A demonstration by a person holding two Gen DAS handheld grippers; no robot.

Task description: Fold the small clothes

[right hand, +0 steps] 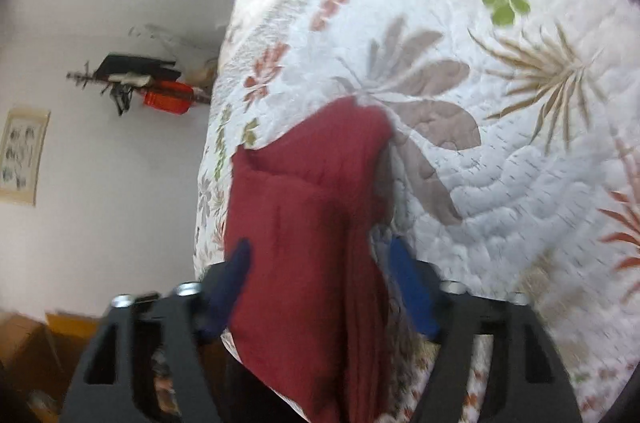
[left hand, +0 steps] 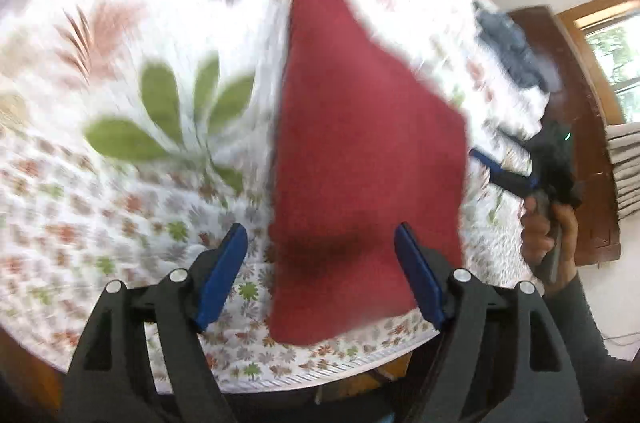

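Note:
A red cloth (left hand: 360,143) lies on the floral quilt (left hand: 120,183), running from the bed's near edge away from me. My left gripper (left hand: 320,229) hovers over its near end, open, with the blue fingers (left hand: 224,271) wide apart on either side of the cloth. In the right wrist view the same red cloth (right hand: 304,203) looks folded into layers and fills the gap of my right gripper (right hand: 320,243), whose jaws stand open without pinching it. A hand (left hand: 548,235) holds the right gripper (left hand: 500,171) at the cloth's right side. Both views are blurred.
A pile of blue-grey clothes (left hand: 508,39) sits at the far right of the bed by a wooden bed board (left hand: 580,143). The quilt's near edge (left hand: 320,375) runs just below the left gripper. A wall shelf (right hand: 152,83) and a framed picture (right hand: 24,155) are beyond the bed.

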